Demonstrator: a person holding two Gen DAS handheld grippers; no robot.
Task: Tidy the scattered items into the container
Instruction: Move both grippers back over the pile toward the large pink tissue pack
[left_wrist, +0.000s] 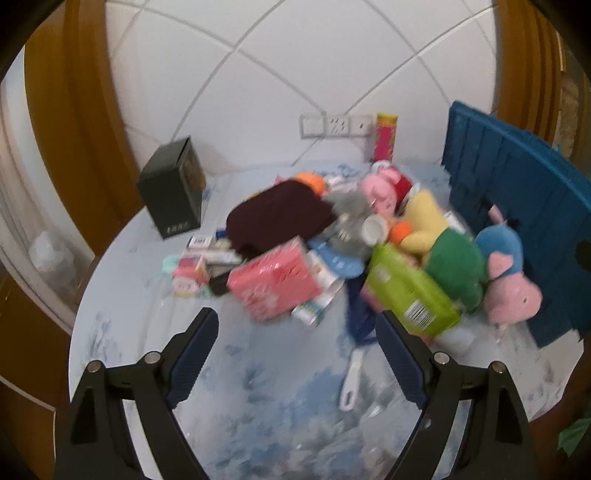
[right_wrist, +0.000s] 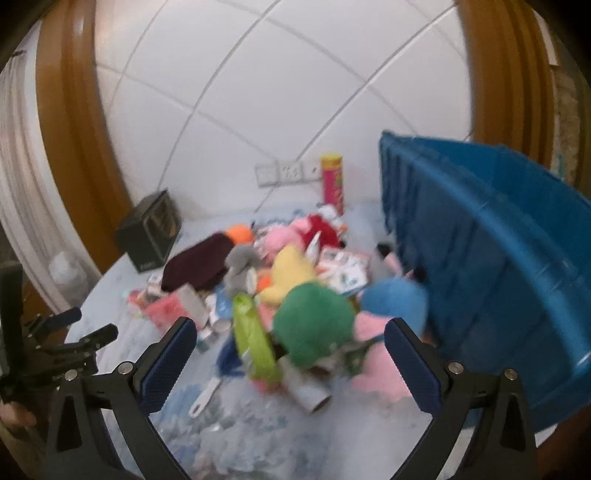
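While both my left tool (left_wrist: 295, 328) and right tool (right_wrist: 290, 338) gape empty, approach step: next, grip one plush from tabletop (left_wrist: 258, 387) clutter for blue container (right_wrist: 498, 240)

Soft cloth toys among plastic and card

The blue crate (right_wrist: 498, 236) looks like ribbed, slightly glossy plastic; the green toy (left_wrist: 456, 264) and pink pig toy (left_wrist: 511, 291) are fuzzy cloth; the pink packet (left_wrist: 275, 282) has a shiny wrapper; the black box (left_wrist: 173, 188) looks matt card; wall tiles (left_wrist: 295, 66) gleam smooth.
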